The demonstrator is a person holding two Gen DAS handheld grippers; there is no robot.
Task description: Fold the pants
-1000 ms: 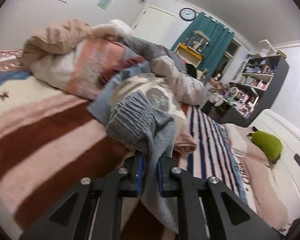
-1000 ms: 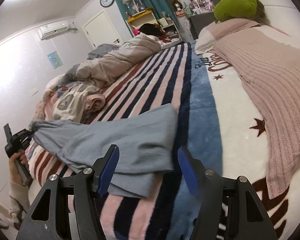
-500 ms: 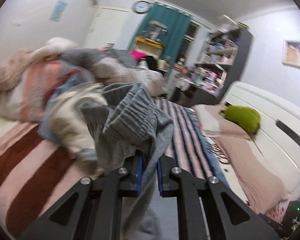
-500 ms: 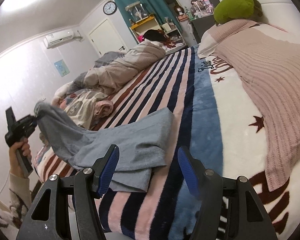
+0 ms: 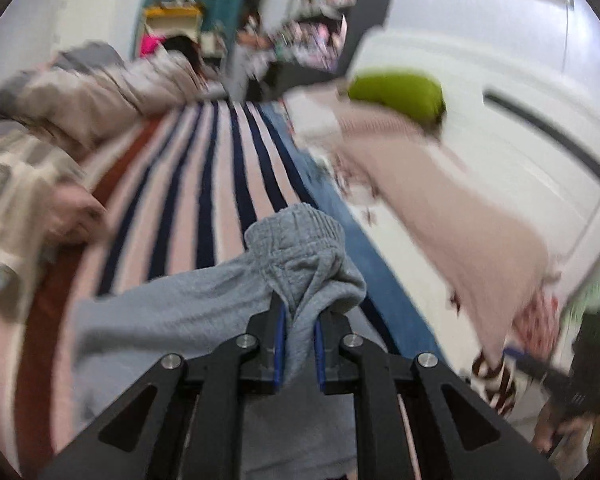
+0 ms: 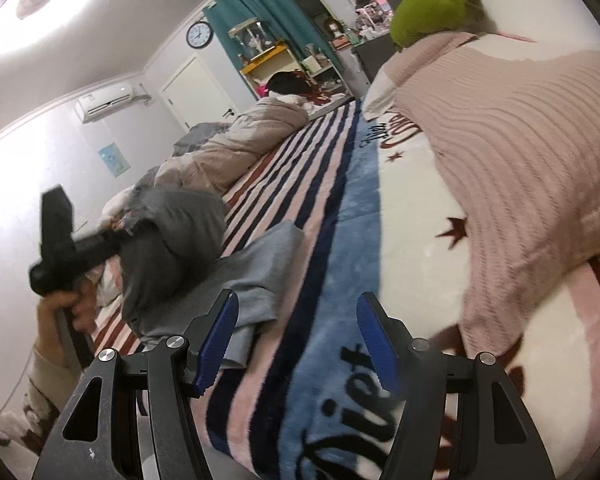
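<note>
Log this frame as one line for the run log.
phase: fold in progress | left gripper: shut on grey pants waistband, lifted over striped blanket | right gripper: jaws open, empty

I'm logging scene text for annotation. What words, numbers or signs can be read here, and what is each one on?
"iet": large dark script, cut off behind the right claw, on the blue band of the blanket.
Dark red script on the blanket's white part, half under the pink knit throw: unreadable.
Small dark script beside it: too small.
Wall clock: numerals too small.
Left wrist view: blurred, nothing legible.
</note>
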